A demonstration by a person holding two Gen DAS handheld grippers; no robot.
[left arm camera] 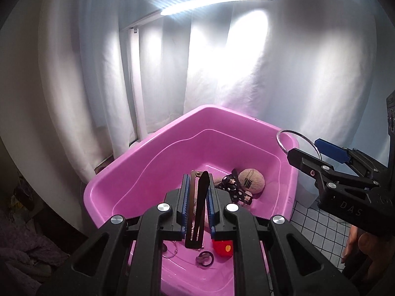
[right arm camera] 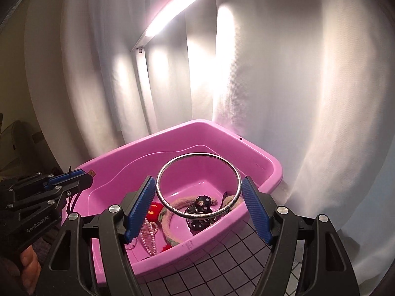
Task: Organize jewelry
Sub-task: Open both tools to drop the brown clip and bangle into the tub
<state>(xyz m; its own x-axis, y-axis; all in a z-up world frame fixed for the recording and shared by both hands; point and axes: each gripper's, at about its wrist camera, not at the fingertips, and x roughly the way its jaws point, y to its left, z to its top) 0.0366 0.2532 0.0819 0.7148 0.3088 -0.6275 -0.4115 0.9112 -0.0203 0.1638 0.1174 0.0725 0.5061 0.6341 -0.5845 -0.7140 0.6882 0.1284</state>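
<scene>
Right claw (right arm camera: 198, 197) spread wide, bangle (right arm camera: 198, 185) spanning the gap between its pads, ring plane near level; contact at the pads unclear. Bangle hangs over the near-right corner of the pink tub (right arm camera: 269, 157), straight above the heap inside. Left claw (left arm camera: 197, 202) nipped on a dark hair clip (left arm camera: 196, 212), long axis along the fingers, over the tub middle. Judgement: both need only a drop.

Pink tub (right arm camera: 269, 170) holding a black bow with white dots (right arm camera: 200, 212), white pearl strand (right arm camera: 149, 234), red felt pieces (right arm camera: 153, 208); above its rim, a silver bangle (right arm camera: 172, 167) between blue ribbed pads (right arm camera: 138, 207); white black-gridded cloth (right arm camera: 222, 264) beneath the tub
</scene>
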